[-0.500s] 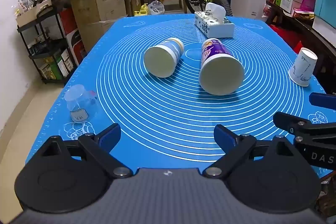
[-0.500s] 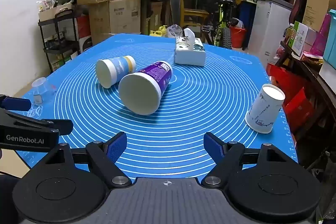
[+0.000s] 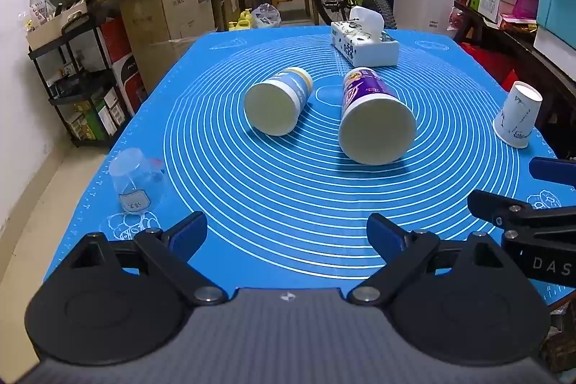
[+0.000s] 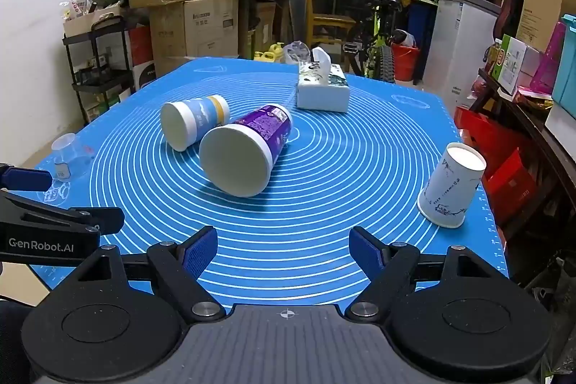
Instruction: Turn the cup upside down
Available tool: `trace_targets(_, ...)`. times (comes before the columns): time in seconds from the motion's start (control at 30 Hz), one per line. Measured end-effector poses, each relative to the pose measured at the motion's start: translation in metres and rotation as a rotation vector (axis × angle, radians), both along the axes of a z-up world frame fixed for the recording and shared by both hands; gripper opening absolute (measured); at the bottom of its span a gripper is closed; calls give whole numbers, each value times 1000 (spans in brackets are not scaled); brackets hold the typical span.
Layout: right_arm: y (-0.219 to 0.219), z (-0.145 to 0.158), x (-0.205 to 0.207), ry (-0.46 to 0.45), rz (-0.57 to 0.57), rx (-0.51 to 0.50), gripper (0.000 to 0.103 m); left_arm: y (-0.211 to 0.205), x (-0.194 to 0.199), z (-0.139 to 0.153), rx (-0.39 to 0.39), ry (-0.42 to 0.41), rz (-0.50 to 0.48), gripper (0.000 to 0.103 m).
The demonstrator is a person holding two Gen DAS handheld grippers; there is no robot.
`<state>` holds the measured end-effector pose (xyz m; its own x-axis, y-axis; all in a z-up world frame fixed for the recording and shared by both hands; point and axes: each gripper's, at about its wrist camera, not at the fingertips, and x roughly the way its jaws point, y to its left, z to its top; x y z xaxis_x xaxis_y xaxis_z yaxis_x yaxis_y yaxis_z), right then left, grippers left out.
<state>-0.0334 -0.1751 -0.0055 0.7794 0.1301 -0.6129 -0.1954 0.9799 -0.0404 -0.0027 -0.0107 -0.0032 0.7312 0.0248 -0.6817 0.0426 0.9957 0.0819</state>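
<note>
White cup [image 4: 451,189] at 3 o'clock and clear cup [image 3: 135,180] at 9 o'clock already upside down. Blue cup [image 3: 277,105] and purple cup [image 3: 374,121] lie sideways mid-mat [image 3: 288,197], not flipped. Left tongs [image 3: 286,236] and right tongs [image 4: 282,249] wide open, holding nothing.

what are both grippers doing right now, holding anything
left gripper: open, holding nothing.
right gripper: open, holding nothing.

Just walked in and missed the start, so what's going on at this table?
A person holds two grippers over a blue mat, both open and empty. The left gripper and right gripper hover at the near edge. A purple cup and a blue cup lie on their sides; a white cup and a clear cup already stand upside down.
</note>
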Motion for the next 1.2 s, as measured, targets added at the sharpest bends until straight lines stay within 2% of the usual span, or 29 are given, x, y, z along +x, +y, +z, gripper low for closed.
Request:
trace_targets(0.07,0,0,0,0,-2,0,83,9,3,3,0,9,-18,95)
trace_targets(1.2,-2,-1,1,7,-3,-3,83,4,2,2,17,13,-33,95)
